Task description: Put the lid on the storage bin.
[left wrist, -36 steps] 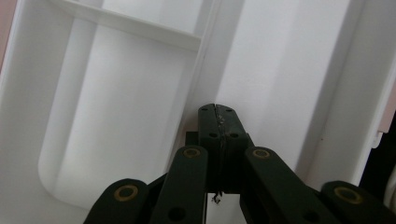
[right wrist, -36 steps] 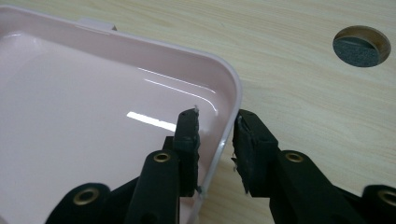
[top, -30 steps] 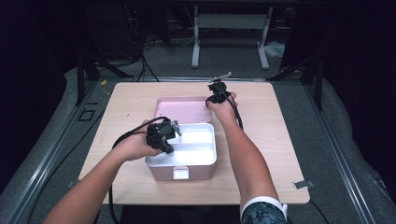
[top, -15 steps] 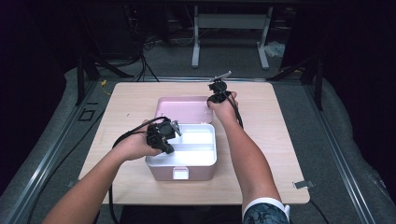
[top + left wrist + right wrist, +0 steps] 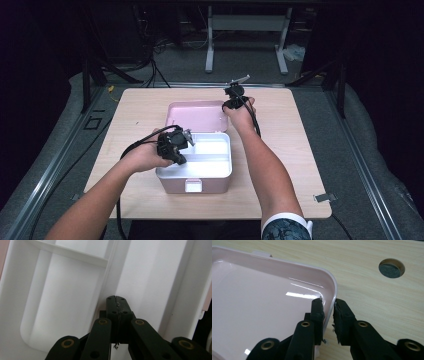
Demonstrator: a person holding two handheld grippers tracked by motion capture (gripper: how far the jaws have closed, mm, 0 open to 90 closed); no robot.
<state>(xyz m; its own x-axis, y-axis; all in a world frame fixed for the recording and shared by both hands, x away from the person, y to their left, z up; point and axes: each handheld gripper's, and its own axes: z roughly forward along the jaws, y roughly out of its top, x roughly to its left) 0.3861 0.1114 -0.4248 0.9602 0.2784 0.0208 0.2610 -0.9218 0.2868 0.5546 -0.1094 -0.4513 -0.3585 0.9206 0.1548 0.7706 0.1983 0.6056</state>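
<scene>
High view first: the pink box sits mid-table, its lid laid back flat behind it, the left gripper at the box's left edge and the right gripper at the lid's far right corner. Left gripper view: jaws pressed together with nothing between them, hovering over the white tray. Right gripper view: jaws have just been narrowing astride the lid's rim, one inside, one outside. Looks like the closing step; next call is a firm pinch, then swinging the lid over.
</scene>
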